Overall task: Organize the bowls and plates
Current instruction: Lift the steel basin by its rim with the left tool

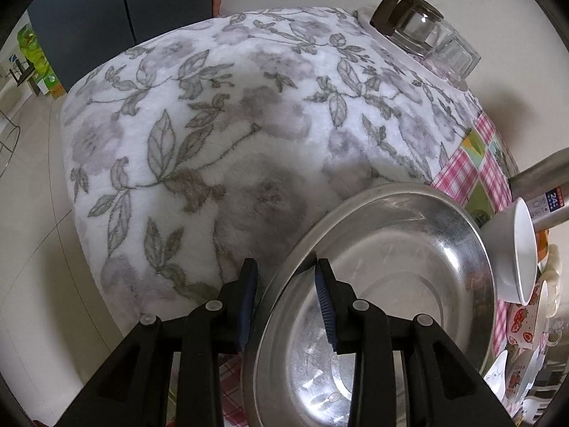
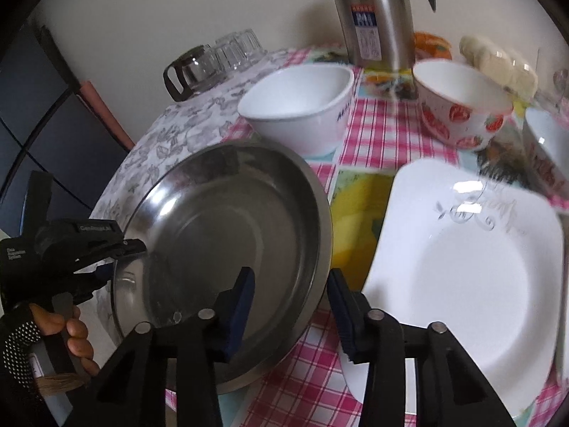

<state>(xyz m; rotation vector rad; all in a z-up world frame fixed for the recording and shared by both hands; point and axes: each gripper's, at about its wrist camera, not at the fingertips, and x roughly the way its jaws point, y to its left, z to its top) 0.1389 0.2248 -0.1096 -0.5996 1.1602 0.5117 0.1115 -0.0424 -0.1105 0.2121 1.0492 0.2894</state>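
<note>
A steel plate (image 1: 391,284) lies on the table; it also shows in the right wrist view (image 2: 231,242). My left gripper (image 1: 286,291) is open with its jaws astride the plate's left rim; it shows from the side in the right wrist view (image 2: 117,256). My right gripper (image 2: 290,299) is open, its jaws astride the plate's right rim. A white square plate (image 2: 469,267) lies to the right. A white square bowl (image 2: 302,106) and a strawberry bowl (image 2: 462,106) stand behind.
A steel thermos (image 2: 377,14) stands at the back. A glass pot (image 1: 409,17) and upturned glasses (image 2: 238,49) sit on the floral cloth (image 1: 213,124). More strawberry dishes (image 1: 526,323) stand at the right. The table edge drops off at the left.
</note>
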